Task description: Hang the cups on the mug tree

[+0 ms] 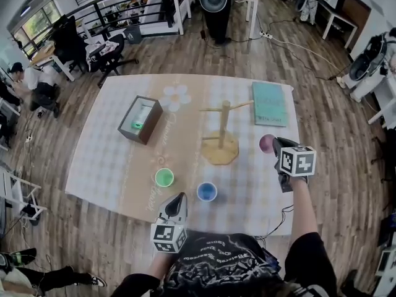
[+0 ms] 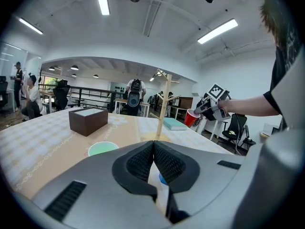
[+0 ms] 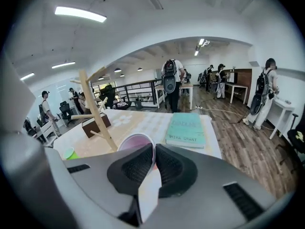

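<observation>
A wooden mug tree with bare pegs stands in the middle of the table. My right gripper hovers to its right, shut on the rim of a red cup. That rim is pinched between the jaws in the right gripper view, with the tree to the left. A green cup and a blue cup stand upright in front of the tree. My left gripper rests near the table's front edge, shut and empty, pointing at the green cup.
A brown open box sits left of the tree and a teal book lies at the back right. A patterned cloth covers the table. Office chairs, desks and people stand beyond the table on the wooden floor.
</observation>
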